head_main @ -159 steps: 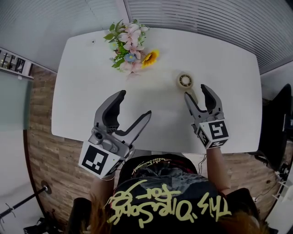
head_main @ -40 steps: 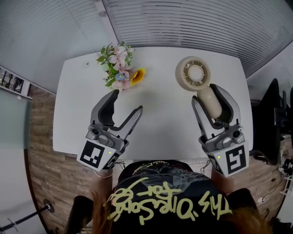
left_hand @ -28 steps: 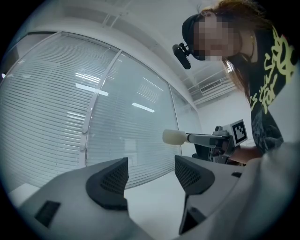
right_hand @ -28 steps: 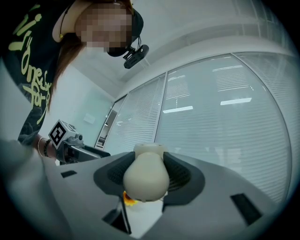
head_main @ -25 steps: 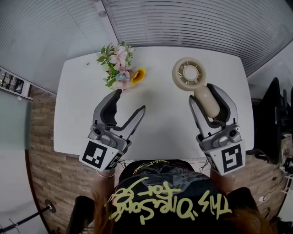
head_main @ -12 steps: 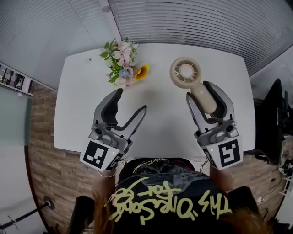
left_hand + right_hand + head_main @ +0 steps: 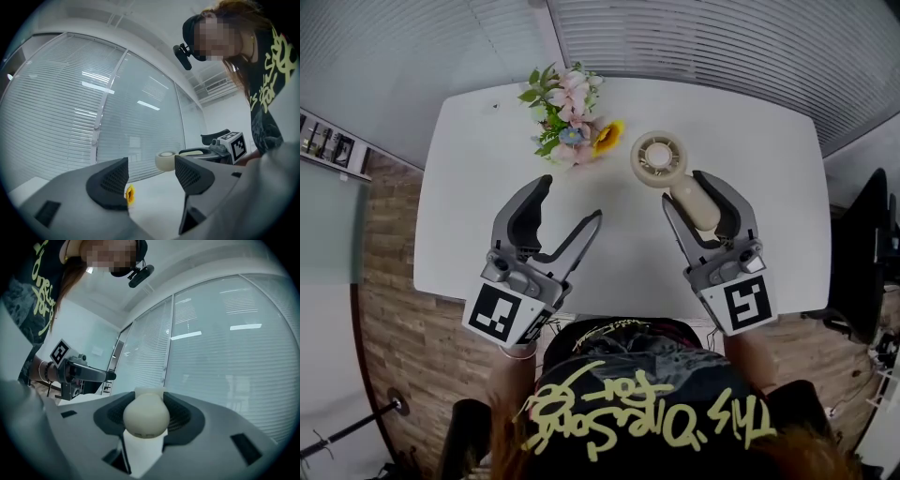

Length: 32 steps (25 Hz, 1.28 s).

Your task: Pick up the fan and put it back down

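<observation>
The cream fan has a round head [image 7: 657,159] and a thick handle [image 7: 696,208]. My right gripper [image 7: 686,190] is shut on that handle, with the head sticking out past the fingertips over the white table [image 7: 478,197]. The right gripper view shows the handle's rounded end [image 7: 146,416] pressed between both pads. My left gripper [image 7: 572,199] stands open and empty at the table's near left. From the left gripper view, the fan head [image 7: 165,160] is off to the right, held level, with the right gripper [image 7: 225,145] behind it. Whether the fan touches the table I cannot tell.
A bunch of pink flowers with a yellow sunflower [image 7: 574,117] lies at the table's far side, left of the fan head. The sunflower [image 7: 130,193] also shows between the left jaws. Slatted blinds run behind the table. A dark chair [image 7: 870,253] stands at the right.
The right gripper has sunk toward the table with the fan, which now looks smaller and sits further left, nearer the flowers. The left gripper has shifted slightly and stays open.
</observation>
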### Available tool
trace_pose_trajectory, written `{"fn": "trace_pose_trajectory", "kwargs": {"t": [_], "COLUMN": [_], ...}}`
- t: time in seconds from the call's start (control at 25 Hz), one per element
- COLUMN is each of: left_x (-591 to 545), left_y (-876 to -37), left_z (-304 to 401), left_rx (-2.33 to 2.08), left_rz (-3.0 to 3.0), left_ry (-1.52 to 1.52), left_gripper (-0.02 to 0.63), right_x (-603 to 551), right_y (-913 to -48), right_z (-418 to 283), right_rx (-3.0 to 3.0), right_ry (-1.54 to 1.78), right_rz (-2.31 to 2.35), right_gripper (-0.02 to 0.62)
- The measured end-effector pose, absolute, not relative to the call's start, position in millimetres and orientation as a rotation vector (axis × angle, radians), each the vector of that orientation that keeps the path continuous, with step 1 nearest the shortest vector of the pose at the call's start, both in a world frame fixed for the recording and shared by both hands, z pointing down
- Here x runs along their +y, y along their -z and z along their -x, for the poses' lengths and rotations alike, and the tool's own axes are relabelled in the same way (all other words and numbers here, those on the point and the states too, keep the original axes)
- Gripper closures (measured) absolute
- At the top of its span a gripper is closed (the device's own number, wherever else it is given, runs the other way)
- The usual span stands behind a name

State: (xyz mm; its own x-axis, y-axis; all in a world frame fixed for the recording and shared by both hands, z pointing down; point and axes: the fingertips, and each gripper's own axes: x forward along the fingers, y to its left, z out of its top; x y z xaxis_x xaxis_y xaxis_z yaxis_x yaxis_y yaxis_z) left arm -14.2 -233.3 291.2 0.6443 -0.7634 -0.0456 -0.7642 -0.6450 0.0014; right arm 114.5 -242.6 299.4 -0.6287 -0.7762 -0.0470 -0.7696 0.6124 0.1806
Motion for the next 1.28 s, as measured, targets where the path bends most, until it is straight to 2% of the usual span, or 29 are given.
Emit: {"fn": "trace_pose_trajectory", "kwargs": {"t": [0.84, 1.28], "left_x": [-231.4, -227.4], "left_y": [-315.8, -318.4], "left_z": [21.4, 5.5], "left_rx": [1.234, 1.168], "left_rz": [2.930, 2.994], "left_ry": [0.010, 0.066], "left_gripper": [0.305, 0.305], "right_x": [-246.6, -222.9], "right_y": [-432.5, -471.8], "right_z": [-84.1, -68.5], "right_rx": [-2.626, -2.575], "right_ry": [0.073, -0.040], "right_rz": [-1.192, -1.066], "right_gripper": [0.402, 0.402]}}
